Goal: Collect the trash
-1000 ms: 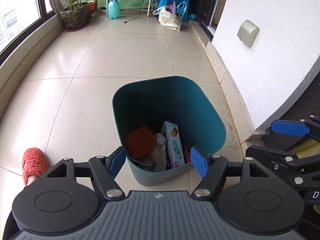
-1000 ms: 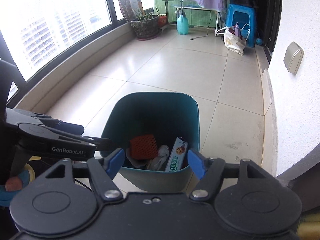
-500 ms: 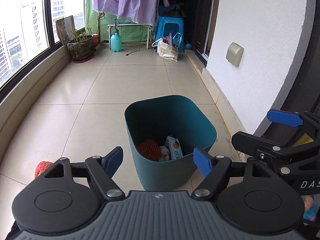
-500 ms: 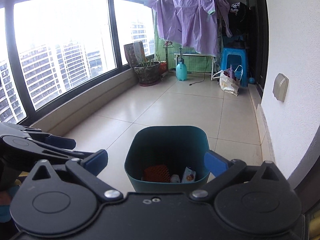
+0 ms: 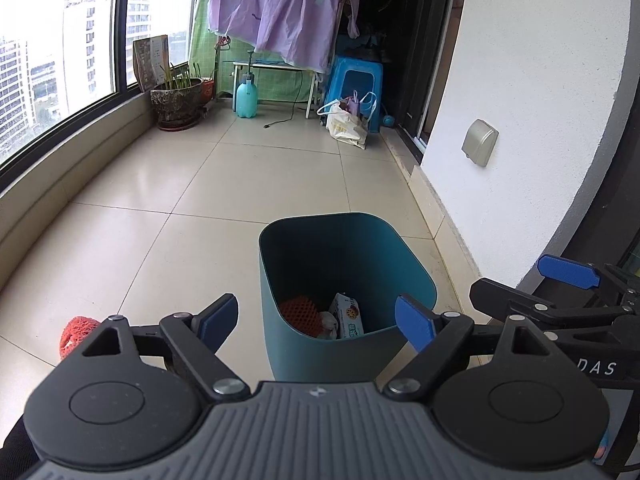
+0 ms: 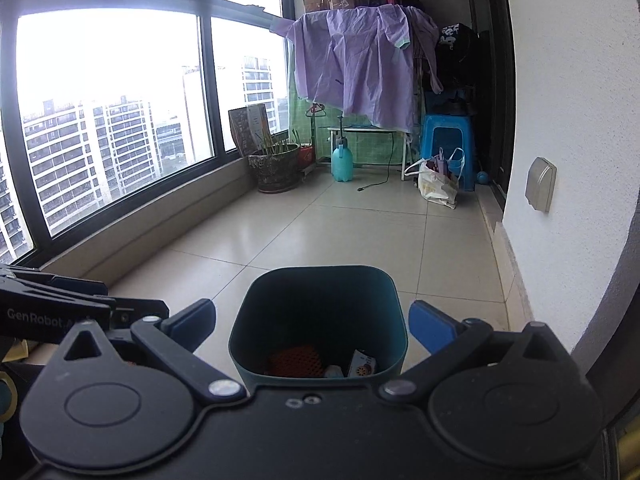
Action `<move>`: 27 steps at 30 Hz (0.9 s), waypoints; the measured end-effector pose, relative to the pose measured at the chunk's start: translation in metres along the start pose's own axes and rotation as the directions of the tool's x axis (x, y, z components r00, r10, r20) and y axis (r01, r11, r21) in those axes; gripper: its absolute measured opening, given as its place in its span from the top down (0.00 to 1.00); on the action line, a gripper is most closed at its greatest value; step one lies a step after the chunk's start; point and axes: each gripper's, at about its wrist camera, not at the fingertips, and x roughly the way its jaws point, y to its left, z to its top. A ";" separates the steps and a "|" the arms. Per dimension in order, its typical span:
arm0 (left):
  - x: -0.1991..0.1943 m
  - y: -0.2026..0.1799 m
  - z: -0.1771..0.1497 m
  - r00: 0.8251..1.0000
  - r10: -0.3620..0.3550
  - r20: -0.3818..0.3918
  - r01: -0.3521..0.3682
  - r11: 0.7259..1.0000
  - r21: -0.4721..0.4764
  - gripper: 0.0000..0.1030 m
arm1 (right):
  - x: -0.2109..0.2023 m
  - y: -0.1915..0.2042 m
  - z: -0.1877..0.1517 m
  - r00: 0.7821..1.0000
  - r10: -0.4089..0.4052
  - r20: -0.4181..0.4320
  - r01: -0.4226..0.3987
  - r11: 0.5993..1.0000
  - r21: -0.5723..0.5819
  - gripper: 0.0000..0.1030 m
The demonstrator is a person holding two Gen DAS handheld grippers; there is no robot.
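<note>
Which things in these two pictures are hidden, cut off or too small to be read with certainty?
- Bottom of the teal bin: in both views its near wall hides what lies under the orange net and the carton.
- Print on the carton: too small in both views.
- Orange fuzzy thing, left wrist view: partly hidden by the left gripper.
- White bag: contents too small.

The left gripper [image 5: 316,318] has just been opening, nothing between its fingers [image 5: 218,318] — beyond them a teal bin [image 5: 320,354] holds orange netting [image 5: 299,314] and a carton [image 5: 349,316].
</note>
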 end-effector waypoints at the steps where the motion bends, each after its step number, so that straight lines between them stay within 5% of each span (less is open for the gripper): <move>1: 0.001 0.001 0.001 1.000 0.003 0.001 -0.003 1.000 0.001 0.16 | 0.000 0.000 0.000 1.000 0.001 -0.001 -0.001 1.000 0.006 0.00; 5: 0.003 0.001 0.002 1.000 0.004 -0.002 -0.004 1.000 0.006 0.09 | 0.001 -0.001 -0.002 1.000 0.004 -0.012 -0.003 1.000 0.018 0.00; 13: -0.003 0.006 0.003 0.999 -0.022 0.047 0.023 0.999 -0.022 0.09 | 0.006 -0.003 -0.002 0.999 0.017 -0.034 -0.016 0.999 0.041 0.00; 27: 0.004 0.003 0.001 1.000 -0.005 0.008 0.005 1.000 0.022 0.09 | 0.010 -0.005 0.000 0.998 0.013 -0.056 -0.011 0.999 0.041 0.00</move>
